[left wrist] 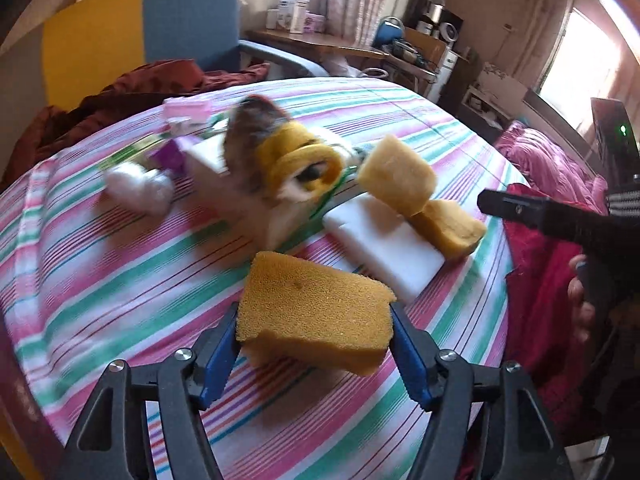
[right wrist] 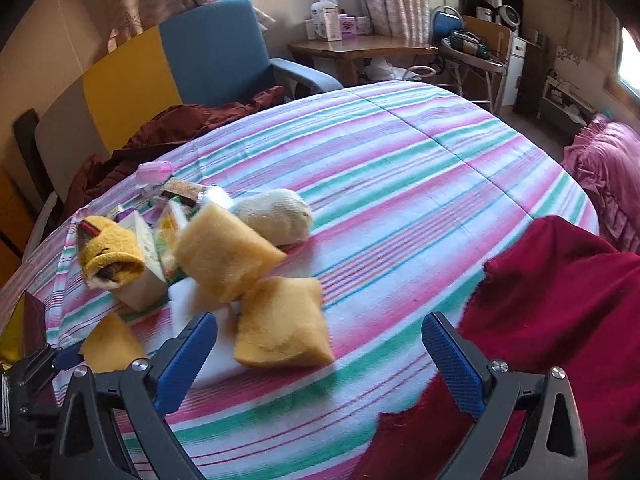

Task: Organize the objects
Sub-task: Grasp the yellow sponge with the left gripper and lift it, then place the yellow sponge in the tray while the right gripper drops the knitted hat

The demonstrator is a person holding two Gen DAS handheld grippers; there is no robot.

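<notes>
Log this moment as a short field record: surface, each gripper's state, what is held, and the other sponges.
surface: striped bedspread
left gripper: shut on yellow sponge, lifted clear of the cloth
right gripper: open, nothing between its fingers
other sponges: two more, one propped on the second
white block: flat on the cloth, under the propped sponge's edge
yellow sock roll: on a box in the clutter behind
red cloth: beside the right gripper
</notes>
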